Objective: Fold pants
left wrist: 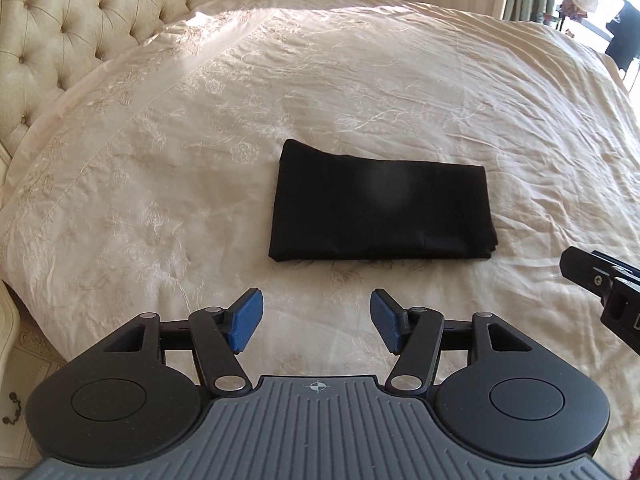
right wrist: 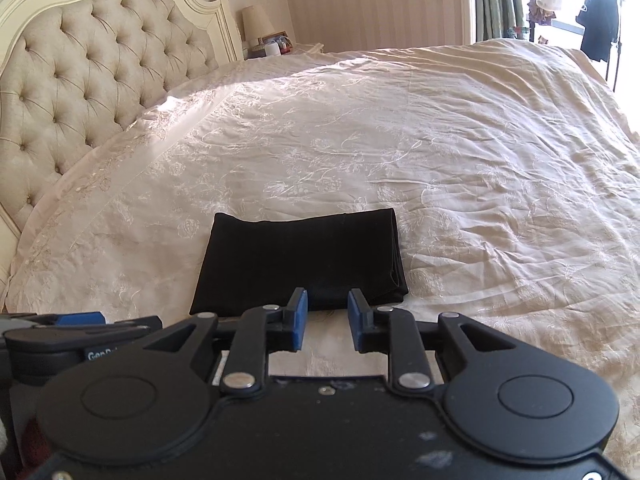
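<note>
Black pants (left wrist: 382,204) lie folded into a flat rectangle on the cream bedspread (left wrist: 360,80), layered edges at the right end. My left gripper (left wrist: 316,304) is open and empty, held back from the pants' near edge. My right gripper (right wrist: 328,306) is open with a narrower gap and empty, just short of the near edge of the pants (right wrist: 300,260). Part of the right gripper's black body (left wrist: 600,284) shows at the right edge of the left wrist view. Part of the left gripper (right wrist: 76,320) shows at the left of the right wrist view.
A tufted cream headboard (right wrist: 80,68) stands at the left. A nightstand with a lamp (right wrist: 256,20) and small items is at the far corner. Curtains (right wrist: 496,0) and hanging clothes (right wrist: 598,20) are at the far right, beyond the bed's edge.
</note>
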Action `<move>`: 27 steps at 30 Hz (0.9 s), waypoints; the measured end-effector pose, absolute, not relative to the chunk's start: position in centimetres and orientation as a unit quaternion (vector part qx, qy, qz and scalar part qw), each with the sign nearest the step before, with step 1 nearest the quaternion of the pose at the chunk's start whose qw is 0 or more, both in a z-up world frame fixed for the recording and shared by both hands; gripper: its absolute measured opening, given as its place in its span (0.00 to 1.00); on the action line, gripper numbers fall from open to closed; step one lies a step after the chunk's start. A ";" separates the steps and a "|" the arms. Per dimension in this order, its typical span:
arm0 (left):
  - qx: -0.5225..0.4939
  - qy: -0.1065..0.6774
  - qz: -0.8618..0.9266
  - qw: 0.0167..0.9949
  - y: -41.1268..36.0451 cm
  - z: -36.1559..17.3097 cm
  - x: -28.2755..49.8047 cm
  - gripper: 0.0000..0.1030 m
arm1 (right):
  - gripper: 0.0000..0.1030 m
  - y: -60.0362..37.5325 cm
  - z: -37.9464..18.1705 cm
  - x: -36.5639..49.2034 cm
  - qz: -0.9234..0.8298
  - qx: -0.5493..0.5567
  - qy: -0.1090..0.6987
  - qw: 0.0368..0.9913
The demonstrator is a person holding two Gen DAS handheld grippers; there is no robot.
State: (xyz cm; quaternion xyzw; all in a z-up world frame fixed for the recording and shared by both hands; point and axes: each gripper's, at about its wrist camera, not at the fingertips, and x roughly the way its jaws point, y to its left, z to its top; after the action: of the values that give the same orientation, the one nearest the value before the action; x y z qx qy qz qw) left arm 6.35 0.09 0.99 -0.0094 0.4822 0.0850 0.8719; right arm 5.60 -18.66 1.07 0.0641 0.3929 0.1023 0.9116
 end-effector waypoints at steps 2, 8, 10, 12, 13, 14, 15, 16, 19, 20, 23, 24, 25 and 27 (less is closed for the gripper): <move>-0.009 0.482 0.090 0.871 0.0 1.1 6.0 0.56 | 0.25 -18.6 1.4 5.2 0.104 0.062 0.389 0.913; -0.017 0.478 0.097 0.873 0.1 1.7 5.6 0.56 | 0.26 -18.2 1.8 4.5 0.113 0.059 0.385 0.914; -0.019 0.475 0.099 0.874 0.2 1.8 5.6 0.56 | 0.28 -18.2 1.9 4.5 0.115 0.059 0.385 0.914; -0.019 0.473 0.098 0.875 0.2 2.0 5.5 0.56 | 0.29 -18.3 2.1 4.5 0.117 0.056 0.385 0.914; -0.019 0.472 0.098 0.876 0.1 2.0 5.5 0.56 | 0.29 -18.3 2.2 4.4 0.117 0.055 0.384 0.914; -0.018 0.472 0.098 0.876 0.0 2.0 5.5 0.56 | 0.30 -18.3 2.4 4.4 0.117 0.055 0.382 0.915; -0.017 0.472 0.098 0.876 0.0 2.0 5.5 0.56 | 0.30 -18.2 2.5 4.3 0.116 0.054 0.381 0.916; -0.016 0.472 0.099 0.876 -0.1 2.0 5.5 0.56 | 0.30 -18.2 2.5 4.3 0.116 0.053 0.380 0.916; -0.016 0.472 0.100 0.876 -0.2 2.0 5.5 0.56 | 0.31 -18.0 2.7 4.4 0.114 0.050 0.381 0.916; -0.016 0.472 0.101 0.876 -0.2 2.0 5.5 0.56 | 0.31 -18.0 2.7 4.4 0.112 0.048 0.382 0.916; -0.016 0.472 0.104 0.875 -0.1 1.9 5.7 0.56 | 0.32 -17.8 2.6 4.6 0.102 0.044 0.389 0.914; -0.016 0.473 0.104 0.875 0.0 1.9 5.7 0.56 | 0.32 -17.8 2.5 4.7 0.098 0.043 0.393 0.913; -0.016 0.473 0.104 0.875 0.0 1.9 5.8 0.56 | 0.33 -17.7 2.4 4.7 0.095 0.041 0.396 0.912; -0.015 0.475 0.104 0.874 0.0 1.8 5.9 0.56 | 0.33 -17.7 2.1 5.0 0.089 0.039 0.406 0.909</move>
State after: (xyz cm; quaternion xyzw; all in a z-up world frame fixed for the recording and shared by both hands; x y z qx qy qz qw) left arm 5.92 0.05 1.80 -0.0147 0.4752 0.1039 0.8736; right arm 4.98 -17.67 2.13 0.0385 0.4057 0.0892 0.9089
